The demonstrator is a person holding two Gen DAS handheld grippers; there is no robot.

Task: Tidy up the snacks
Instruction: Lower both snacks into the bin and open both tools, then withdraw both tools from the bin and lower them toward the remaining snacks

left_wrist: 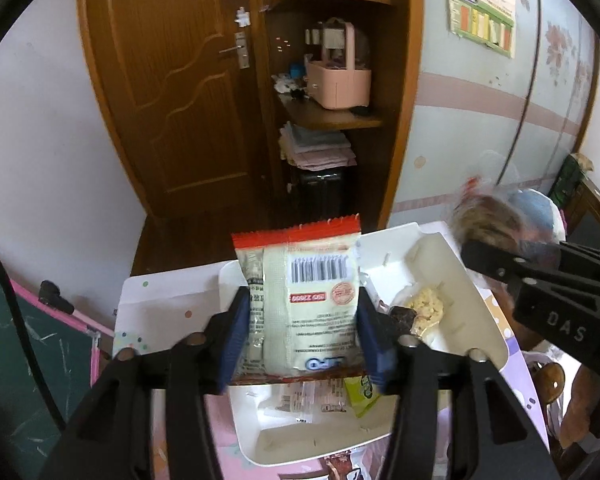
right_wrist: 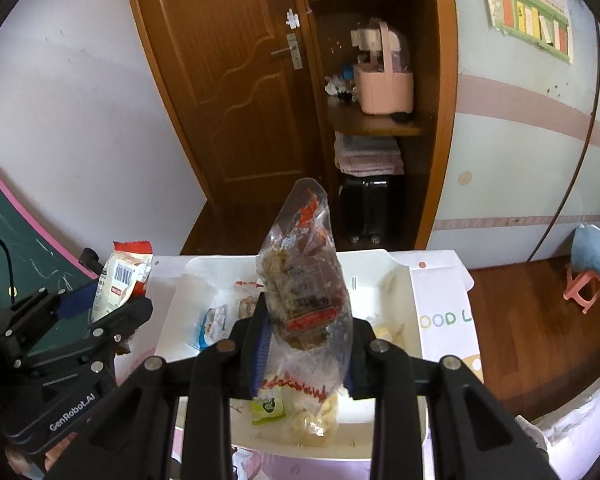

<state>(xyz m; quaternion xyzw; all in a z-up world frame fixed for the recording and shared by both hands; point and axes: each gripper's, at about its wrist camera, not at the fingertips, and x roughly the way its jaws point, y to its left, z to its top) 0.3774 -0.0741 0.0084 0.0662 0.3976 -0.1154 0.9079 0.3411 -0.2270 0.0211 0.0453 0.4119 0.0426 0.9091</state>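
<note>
Left claw [left_wrist: 300, 332] around barcode packet [left_wrist: 304, 300]

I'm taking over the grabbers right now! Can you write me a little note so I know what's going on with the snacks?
Left gripper: pads on both sides of a red-topped packet, held upright over the white tray.
Right gripper: shut on a clear snack bag, also above the tray.
Done: a green packet and a few small wrappers already lie in the tray.
Left: probably set both held snacks into the tray; which section I can't tell.
</note>
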